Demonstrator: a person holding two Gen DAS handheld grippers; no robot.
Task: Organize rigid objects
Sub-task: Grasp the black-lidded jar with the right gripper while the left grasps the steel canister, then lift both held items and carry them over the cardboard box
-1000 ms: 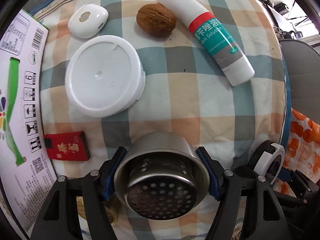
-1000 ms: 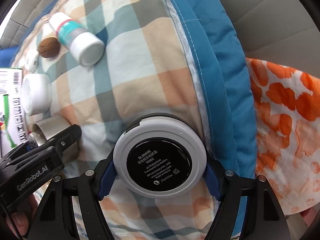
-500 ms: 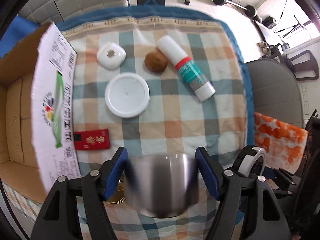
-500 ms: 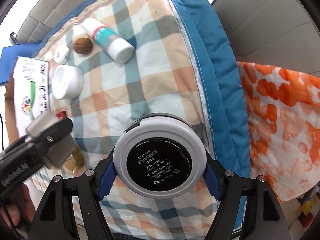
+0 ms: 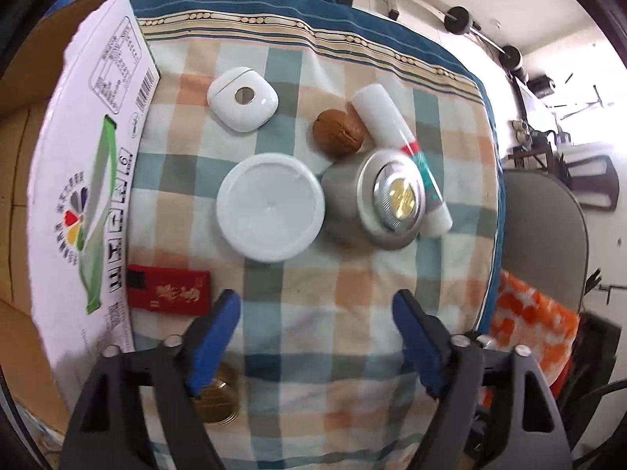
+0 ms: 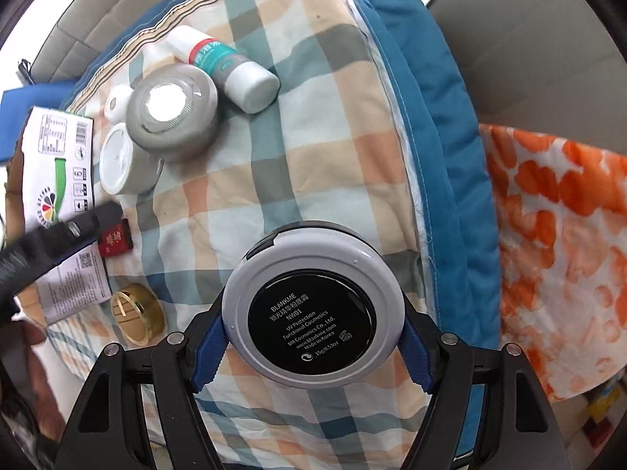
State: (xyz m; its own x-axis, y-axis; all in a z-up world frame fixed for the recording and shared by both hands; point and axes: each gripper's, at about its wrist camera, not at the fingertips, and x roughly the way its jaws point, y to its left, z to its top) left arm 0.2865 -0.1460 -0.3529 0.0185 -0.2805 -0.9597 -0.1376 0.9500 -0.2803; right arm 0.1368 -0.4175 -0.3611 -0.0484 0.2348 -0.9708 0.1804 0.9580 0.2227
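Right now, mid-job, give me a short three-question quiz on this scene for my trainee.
1. True or false: the left gripper holds the steel cup.
2. What does the right gripper grip? A) walnut B) round cosmetic compact C) red packet
3. Fill in: the steel cup lies on the cloth between the white lid and the ____.

Key
1. False: its jaws have just opened and nothing is between them.
2. B, the round cosmetic compact.
3. The tube.
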